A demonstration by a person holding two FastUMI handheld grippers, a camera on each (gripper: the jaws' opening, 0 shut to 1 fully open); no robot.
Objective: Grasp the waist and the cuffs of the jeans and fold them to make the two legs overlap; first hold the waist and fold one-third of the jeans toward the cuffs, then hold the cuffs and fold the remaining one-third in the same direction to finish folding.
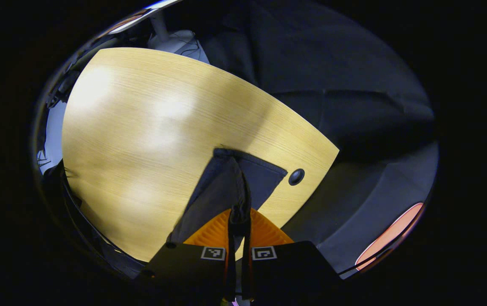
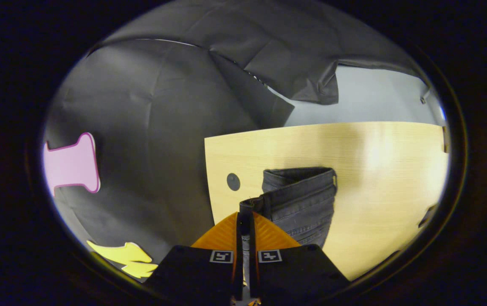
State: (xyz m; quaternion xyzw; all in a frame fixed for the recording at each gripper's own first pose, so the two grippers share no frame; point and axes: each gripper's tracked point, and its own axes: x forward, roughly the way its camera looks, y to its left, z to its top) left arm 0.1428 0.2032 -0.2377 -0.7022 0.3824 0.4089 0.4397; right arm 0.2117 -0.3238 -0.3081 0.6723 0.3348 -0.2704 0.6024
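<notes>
Jeans point(image 2: 300, 202) on table point(image 2: 387, 170), near its corner; round hole point(image 2: 233, 182) in tabletop just beside jeans.

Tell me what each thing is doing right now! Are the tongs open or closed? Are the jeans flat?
Left tongs: shut, pinching a bunched fold of the jeans.
Right tongs: shut, pinching an edge of the jeans.
Jeans: dark, doubled over, held up at both pinched spots, the rest lying on the table.
Table: wooden, with a round hole near its corner.
</notes>
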